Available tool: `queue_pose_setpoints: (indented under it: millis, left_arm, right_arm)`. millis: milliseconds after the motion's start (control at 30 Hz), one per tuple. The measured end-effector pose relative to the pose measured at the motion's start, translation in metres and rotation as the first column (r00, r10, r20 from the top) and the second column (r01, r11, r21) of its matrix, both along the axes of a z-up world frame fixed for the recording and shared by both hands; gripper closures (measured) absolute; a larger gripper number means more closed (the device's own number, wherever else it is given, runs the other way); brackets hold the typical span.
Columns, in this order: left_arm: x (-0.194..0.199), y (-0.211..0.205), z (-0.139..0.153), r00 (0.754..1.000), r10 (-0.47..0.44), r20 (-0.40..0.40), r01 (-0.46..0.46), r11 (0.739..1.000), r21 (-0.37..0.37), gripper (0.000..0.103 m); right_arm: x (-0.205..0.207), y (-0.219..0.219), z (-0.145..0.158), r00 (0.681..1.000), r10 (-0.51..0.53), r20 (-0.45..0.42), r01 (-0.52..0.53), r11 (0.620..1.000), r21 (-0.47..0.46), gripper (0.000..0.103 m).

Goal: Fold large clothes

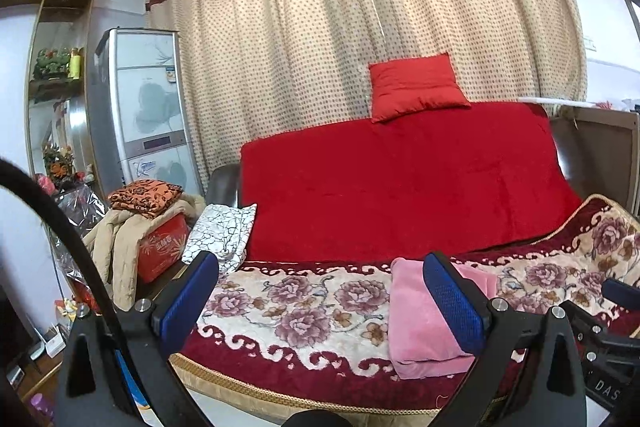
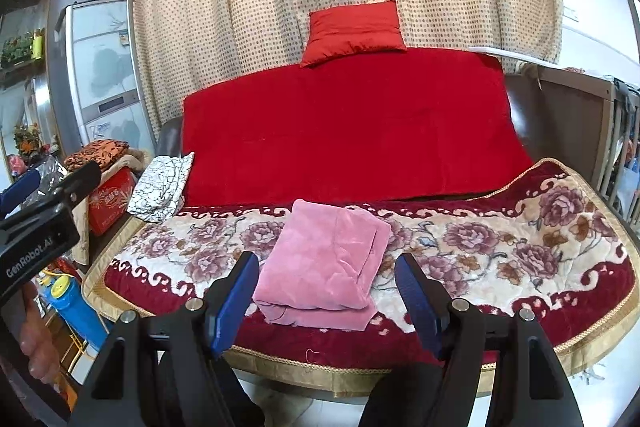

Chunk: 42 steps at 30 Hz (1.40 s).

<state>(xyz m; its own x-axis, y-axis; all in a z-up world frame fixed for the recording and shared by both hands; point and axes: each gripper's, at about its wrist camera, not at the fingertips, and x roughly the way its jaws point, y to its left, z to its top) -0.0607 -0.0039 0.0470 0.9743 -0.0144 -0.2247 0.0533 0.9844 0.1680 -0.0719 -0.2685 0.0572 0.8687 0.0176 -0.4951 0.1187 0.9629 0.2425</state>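
Note:
A pink plush garment (image 2: 326, 259) lies folded into a compact bundle on the floral blanket (image 2: 500, 247) that covers the sofa seat, near its front edge. My right gripper (image 2: 328, 303) hovers just in front of the bundle, open, with nothing between its blue pads (image 2: 234, 303). In the left wrist view my left gripper (image 1: 322, 295) stands wide open to the left of the pink garment (image 1: 420, 327); its right pad (image 1: 454, 301) only overlaps the cloth in the picture. The left gripper (image 2: 60, 179) also shows at the left edge, held by a hand (image 2: 34, 339).
A red blanket (image 2: 352, 131) drapes the sofa back, with a red cushion (image 2: 354, 31) on top. A black-and-white cloth (image 2: 160, 187) lies at the seat's left end. Beside it are a red box (image 1: 162, 247) under coats, a fridge (image 1: 140, 107) and a blue bottle (image 2: 68, 303). Wooden rails (image 2: 580, 131) stand on the right.

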Motion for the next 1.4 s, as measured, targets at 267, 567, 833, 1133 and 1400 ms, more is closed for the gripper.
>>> queue_pose_setpoints:
  millis: [267, 567, 833, 1133, 1400]
  left_arm:
    - [-0.003, 0.011, 0.005, 1.000, -0.007, -0.007, 0.007, 0.999, -0.040, 0.001]
    - [-0.013, 0.014, 0.006, 1.000, -0.018, 0.021, 0.018, 0.999, -0.029, 0.001]
    - [-0.017, 0.016, 0.005, 1.000, -0.019, 0.020, 0.020, 0.999, -0.034, 0.001]
    - [-0.018, 0.015, 0.001, 0.999, -0.040, 0.007, 0.041, 0.999, -0.026, 0.001]
    - [-0.018, 0.015, 0.000, 0.999, -0.050, 0.003, 0.050, 0.998, -0.026, 0.001]
  right_arm:
    - [-0.006, 0.010, 0.010, 1.000, -0.003, 0.023, 0.003, 1.000, -0.013, 0.029]
    - [-0.006, 0.018, 0.014, 1.000, -0.013, 0.022, 0.013, 1.000, -0.018, 0.029]
    - [-0.005, 0.014, 0.017, 0.999, -0.042, 0.030, 0.043, 0.999, -0.031, 0.029]
    - [-0.003, 0.017, 0.016, 0.999, -0.048, 0.022, 0.049, 0.998, -0.044, 0.029]
    - [-0.002, 0.019, 0.017, 0.998, -0.052, 0.020, 0.053, 0.998, -0.047, 0.029]
